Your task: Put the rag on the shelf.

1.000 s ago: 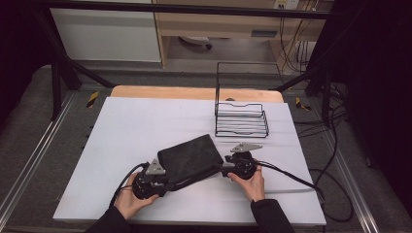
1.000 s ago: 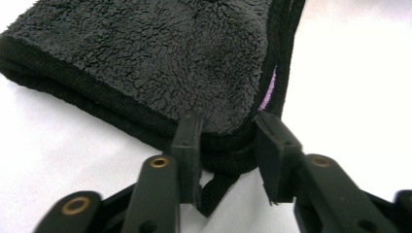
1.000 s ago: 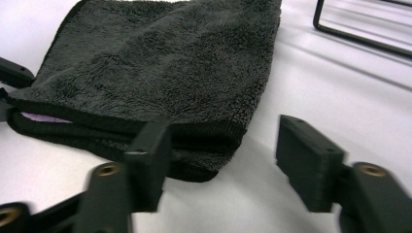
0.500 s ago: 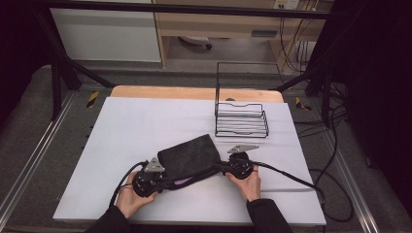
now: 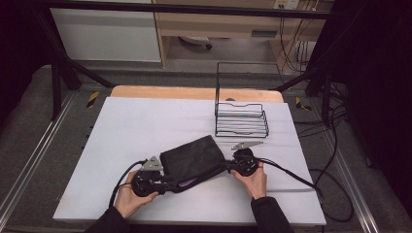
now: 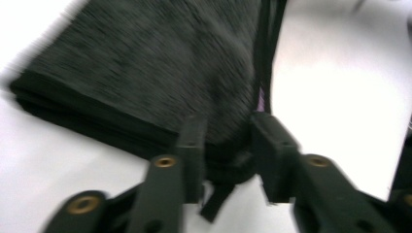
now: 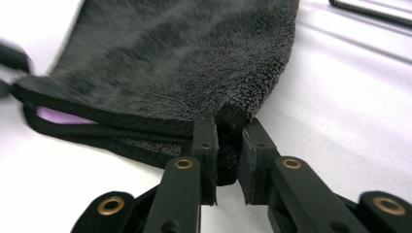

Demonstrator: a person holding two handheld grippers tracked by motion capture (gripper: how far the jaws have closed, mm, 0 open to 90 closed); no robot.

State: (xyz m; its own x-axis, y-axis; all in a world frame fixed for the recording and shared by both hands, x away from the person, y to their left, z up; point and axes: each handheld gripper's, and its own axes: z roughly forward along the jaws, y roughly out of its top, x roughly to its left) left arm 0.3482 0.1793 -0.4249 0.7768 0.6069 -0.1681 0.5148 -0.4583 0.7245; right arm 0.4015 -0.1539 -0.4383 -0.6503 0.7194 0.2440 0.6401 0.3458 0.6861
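High view: dark folded towel [image 5: 192, 158] is lying on the white desk [image 5: 145, 121] between left tongs [image 5: 167, 182] and right tongs [image 5: 227, 167], each meeting a near corner; wire rack [image 5: 241, 119] is standing beyond the right tongs

Left gripper view: left tongs [image 6: 227, 155] are pinching the towel's corner [image 6: 145, 63], blurred

Right gripper view: right tongs [image 7: 228, 150] are clamping the hem [image 7: 184, 63]

Judgement: corner grasp is in hand; the next move is probably calling for an even lift, keeping both grips matched
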